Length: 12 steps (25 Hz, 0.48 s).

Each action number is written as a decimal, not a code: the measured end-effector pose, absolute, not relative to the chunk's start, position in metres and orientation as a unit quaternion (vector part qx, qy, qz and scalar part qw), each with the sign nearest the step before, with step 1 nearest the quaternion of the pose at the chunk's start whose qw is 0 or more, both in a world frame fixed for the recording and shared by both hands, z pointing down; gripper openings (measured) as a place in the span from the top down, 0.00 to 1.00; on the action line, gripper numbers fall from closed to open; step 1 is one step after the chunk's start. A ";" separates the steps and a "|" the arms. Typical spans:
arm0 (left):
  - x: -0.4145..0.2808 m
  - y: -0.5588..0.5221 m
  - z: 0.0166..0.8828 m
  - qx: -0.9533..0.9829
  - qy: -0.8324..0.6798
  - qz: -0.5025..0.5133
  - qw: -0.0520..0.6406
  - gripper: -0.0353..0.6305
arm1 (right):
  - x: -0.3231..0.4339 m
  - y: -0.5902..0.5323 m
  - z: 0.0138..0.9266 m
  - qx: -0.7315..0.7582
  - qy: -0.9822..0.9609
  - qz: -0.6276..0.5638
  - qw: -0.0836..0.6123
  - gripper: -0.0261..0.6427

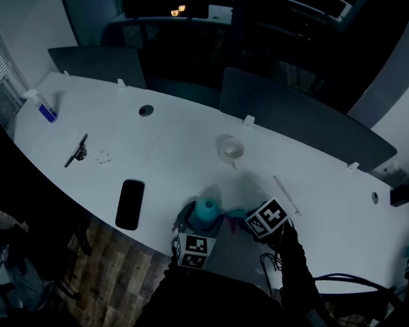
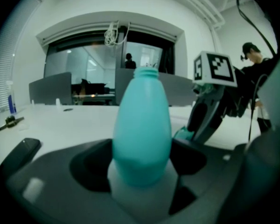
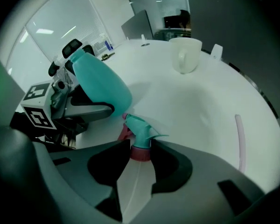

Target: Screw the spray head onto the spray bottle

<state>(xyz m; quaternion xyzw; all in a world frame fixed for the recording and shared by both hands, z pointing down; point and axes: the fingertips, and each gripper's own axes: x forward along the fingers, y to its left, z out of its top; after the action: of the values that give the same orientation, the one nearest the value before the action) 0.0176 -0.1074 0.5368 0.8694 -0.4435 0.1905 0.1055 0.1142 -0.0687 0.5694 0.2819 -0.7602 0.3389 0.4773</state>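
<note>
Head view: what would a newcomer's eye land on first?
The teal bottle, neck open, clamped in the left gripper at the near edge of the table. Right beside it, the right gripper holds the spray head, not yet screwed on. A white cup stands mid-table.

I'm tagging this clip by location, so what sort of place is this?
Most likely an open-plan office: a long white desk with grey divider panels standing along its far edge, glass-walled rooms behind it, and a mug and a phone on the desk.
</note>
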 end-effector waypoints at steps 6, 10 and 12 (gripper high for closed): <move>0.015 -0.106 0.534 0.868 -0.445 0.190 0.108 0.37 | 0.112 -0.095 0.503 0.347 -0.839 0.246 0.339 0.74; 0.016 -0.107 0.534 0.870 -0.443 0.188 0.106 0.37 | 0.099 -0.114 0.448 0.381 -0.881 0.146 0.240 0.74; 0.017 -0.106 0.535 0.871 -0.439 0.191 0.106 0.37 | 0.091 -0.118 0.423 0.390 -0.893 0.107 0.195 0.74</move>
<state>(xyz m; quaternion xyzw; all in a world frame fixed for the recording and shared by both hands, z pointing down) 0.0172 -0.1059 0.5353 0.8712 -0.4394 0.1914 0.1062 0.0911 -0.1183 0.4229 0.3900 -0.8934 0.1074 0.1955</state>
